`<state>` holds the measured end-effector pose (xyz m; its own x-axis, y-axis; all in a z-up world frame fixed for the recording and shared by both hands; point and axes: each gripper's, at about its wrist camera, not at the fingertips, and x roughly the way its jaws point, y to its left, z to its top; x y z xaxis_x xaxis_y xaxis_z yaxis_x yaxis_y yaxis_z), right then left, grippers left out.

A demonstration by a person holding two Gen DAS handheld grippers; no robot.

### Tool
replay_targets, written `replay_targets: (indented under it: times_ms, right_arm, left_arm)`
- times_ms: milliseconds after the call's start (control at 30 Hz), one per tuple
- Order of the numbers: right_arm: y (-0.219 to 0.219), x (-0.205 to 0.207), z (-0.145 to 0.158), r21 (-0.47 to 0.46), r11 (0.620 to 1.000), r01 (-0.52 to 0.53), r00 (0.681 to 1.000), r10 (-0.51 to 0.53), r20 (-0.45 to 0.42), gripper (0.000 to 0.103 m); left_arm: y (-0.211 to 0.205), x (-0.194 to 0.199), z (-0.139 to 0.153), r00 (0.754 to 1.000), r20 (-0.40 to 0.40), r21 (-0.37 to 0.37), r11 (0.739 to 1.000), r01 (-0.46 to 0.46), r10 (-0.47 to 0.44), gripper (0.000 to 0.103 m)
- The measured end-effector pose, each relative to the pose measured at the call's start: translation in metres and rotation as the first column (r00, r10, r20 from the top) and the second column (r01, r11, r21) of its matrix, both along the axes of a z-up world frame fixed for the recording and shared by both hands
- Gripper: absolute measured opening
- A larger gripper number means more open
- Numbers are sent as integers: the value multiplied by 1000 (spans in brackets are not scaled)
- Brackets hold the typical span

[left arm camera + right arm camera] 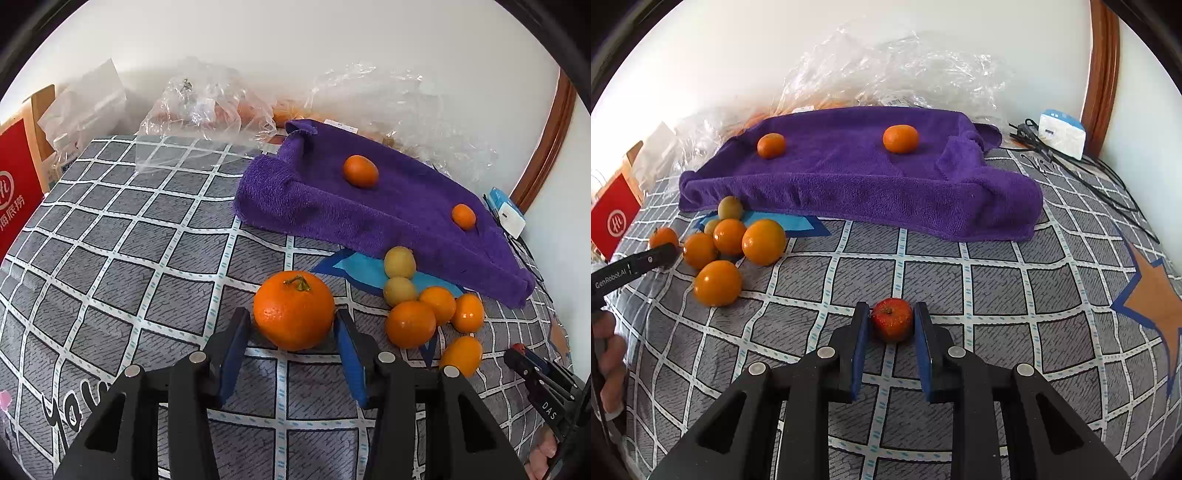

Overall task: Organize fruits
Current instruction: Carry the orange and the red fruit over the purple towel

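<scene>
In the left wrist view my left gripper [293,321] has its fingers around a large orange with a stem [294,311] that rests on the checked cloth; the pads touch or nearly touch its sides. To its right lies a cluster of small orange and yellow-green fruits [424,306]. Two small oranges [360,171] [464,216] lie on a purple towel [332,199]. In the right wrist view my right gripper [892,317] is closed on a small red fruit [892,319] on the cloth. The cluster [731,247] lies at the left and the towel [857,177] behind it.
Clear plastic bags [207,107] [894,70] lie behind the towel by the wall. A red box [16,192] stands at the left. A white charger with black cables [1062,134] lies at the right. The left gripper's body [631,269] shows at the left.
</scene>
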<state>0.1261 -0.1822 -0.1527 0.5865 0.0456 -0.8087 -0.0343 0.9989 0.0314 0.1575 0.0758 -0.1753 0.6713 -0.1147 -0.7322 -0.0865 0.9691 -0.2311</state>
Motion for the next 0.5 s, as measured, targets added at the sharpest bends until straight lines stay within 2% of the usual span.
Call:
replay_targets:
  times_ms: [133, 233, 300, 400, 500]
  right_arm:
    - [-7, 0, 1, 64, 998, 16, 1000, -16, 2, 25]
    - [-5, -1, 1, 54, 998, 13, 1000, -13, 2, 25]
    - [-4, -1, 1, 41, 999, 8, 1000, -8, 4, 25]
    - [-7, -2, 1, 67, 998, 1, 1000, -1, 13, 23]
    - [-13, -6, 4, 104, 995, 5, 999, -9, 38, 23]
  left_arm:
    - [0, 0, -1, 1000, -1, -2, 1000, -2, 2, 45]
    - [1, 0, -1, 1000, 1, -3, 1000, -5, 5, 44]
    - [4, -1, -1, 1000, 10, -27, 1000, -12, 12, 40]
    - [7, -4, 0, 999, 27, -57, 998, -23, 25, 40]
    - [5, -8, 2, 998, 46, -47, 999, -27, 29, 40]
